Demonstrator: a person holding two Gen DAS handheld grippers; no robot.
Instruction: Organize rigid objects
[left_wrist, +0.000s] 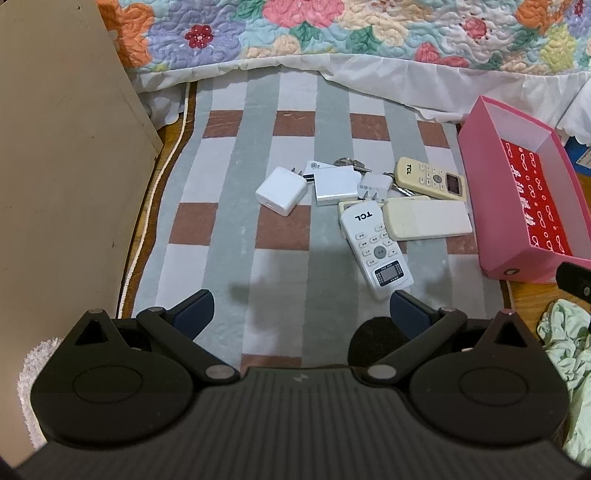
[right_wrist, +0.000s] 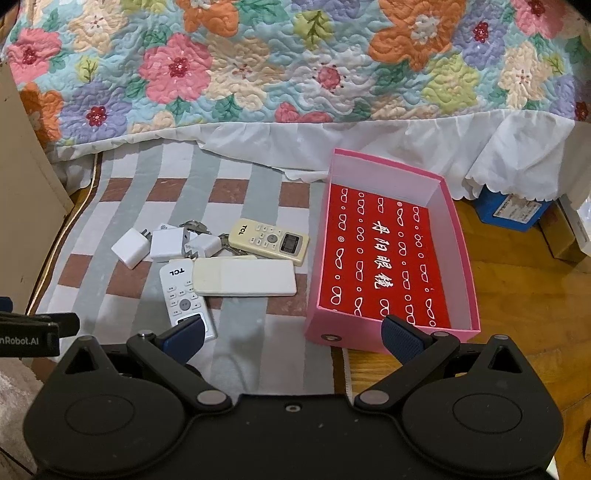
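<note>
Both your left gripper and right gripper are spread wide and hold nothing, while the remotes, chargers and keys sit piled near the mat's right edge, just beside the empty pink box. The blank-backed remote lies across the white TCL remote. Pull the lower one first and the upper will likely slide off, or the loose keys could drag along.

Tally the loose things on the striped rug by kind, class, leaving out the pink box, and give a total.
Remote controls: 3 (white, cream, buttons up, cream, face down)
Plug adapters: 3 ()
Bunch of keys: 1
Total: 7
</note>
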